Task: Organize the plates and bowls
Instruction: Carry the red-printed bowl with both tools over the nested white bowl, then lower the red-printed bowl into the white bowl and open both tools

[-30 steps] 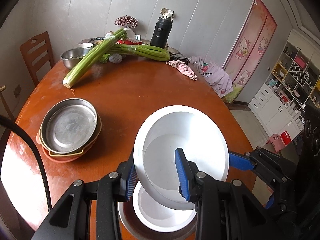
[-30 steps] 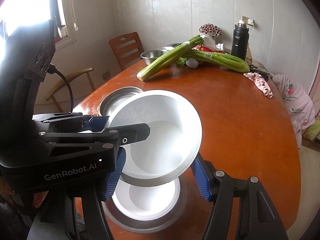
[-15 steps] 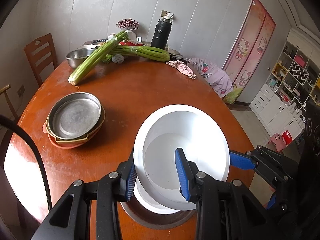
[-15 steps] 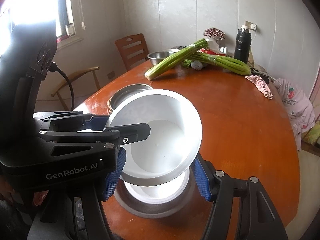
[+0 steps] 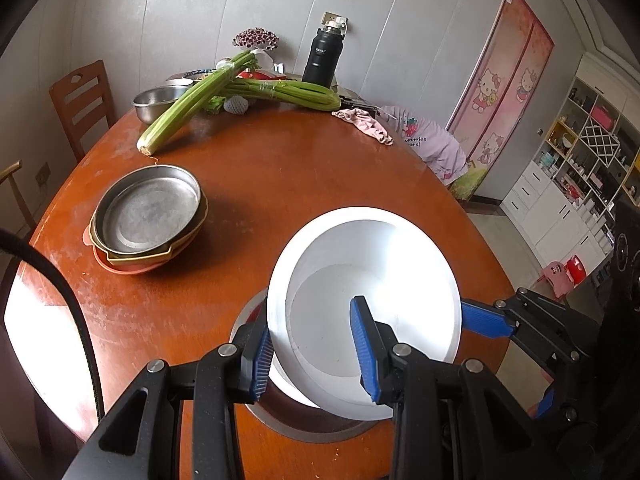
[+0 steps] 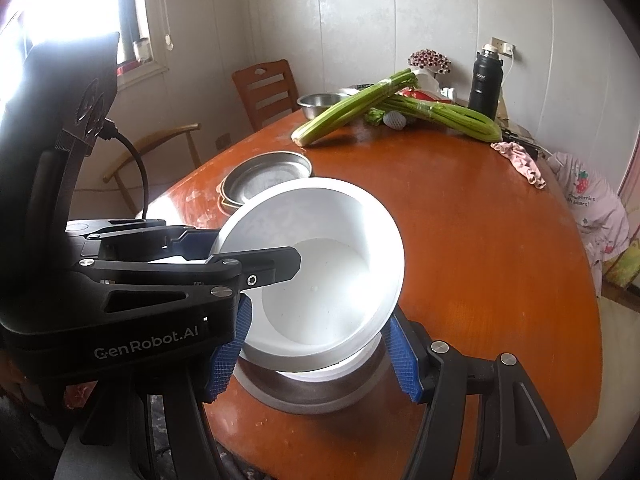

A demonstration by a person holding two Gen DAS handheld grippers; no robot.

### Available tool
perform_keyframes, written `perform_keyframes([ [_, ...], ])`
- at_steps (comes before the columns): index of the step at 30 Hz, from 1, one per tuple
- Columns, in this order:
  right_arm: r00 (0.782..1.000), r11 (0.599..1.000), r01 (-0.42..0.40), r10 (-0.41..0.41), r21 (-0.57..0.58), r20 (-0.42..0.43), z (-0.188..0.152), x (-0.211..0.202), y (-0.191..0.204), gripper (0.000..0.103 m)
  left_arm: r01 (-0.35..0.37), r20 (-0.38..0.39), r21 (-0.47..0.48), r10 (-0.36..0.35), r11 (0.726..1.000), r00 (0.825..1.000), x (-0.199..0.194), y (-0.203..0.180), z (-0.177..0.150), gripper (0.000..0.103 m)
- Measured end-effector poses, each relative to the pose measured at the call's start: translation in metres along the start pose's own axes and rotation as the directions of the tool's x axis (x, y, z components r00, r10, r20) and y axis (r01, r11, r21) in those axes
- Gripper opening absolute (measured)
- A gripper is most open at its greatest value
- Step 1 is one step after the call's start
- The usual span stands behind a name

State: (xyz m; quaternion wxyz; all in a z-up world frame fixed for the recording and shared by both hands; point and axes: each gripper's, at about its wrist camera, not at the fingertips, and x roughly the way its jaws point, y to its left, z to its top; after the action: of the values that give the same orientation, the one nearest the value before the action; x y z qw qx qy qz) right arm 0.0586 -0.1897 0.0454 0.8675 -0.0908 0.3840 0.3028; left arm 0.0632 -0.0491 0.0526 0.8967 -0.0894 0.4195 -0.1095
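The white bowl is held tilted above the table, directly over a metal bowl with a white dish nested in it; compared with a second ago the white bowl is lower and covers more of that nested dish, which suggests the stacking step is near completion; release is not yet indicated. The left hand-held gripper is closed on the near rim, one blue pad inside the bowl and one outside. The right hand-held gripper is open; its pads straddle the bowl's underside without visible pressure, though contact cannot be ruled out. A separate plate stack stands well apart to the left; celery lies at the far edge.
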Motion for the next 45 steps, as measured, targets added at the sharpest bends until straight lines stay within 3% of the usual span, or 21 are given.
perform_keyframes([
  [30, 0.995, 0.999, -0.026, 0.028, 0.025, -0.091, -0.018, 0.035, -0.004, 0.068, -0.056, -0.098, -0.012, 0.055, 0.998, 0.994, 0.039, 0.005, -0.014, 0.036],
  [45, 0.992, 0.999, -0.032, 0.035, 0.025, -0.117, -0.02, 0.044, -0.004, 0.068, -0.057, -0.109, -0.016, 0.055, 0.998, 0.993, 0.044, 0.011, -0.016, 0.036],
])
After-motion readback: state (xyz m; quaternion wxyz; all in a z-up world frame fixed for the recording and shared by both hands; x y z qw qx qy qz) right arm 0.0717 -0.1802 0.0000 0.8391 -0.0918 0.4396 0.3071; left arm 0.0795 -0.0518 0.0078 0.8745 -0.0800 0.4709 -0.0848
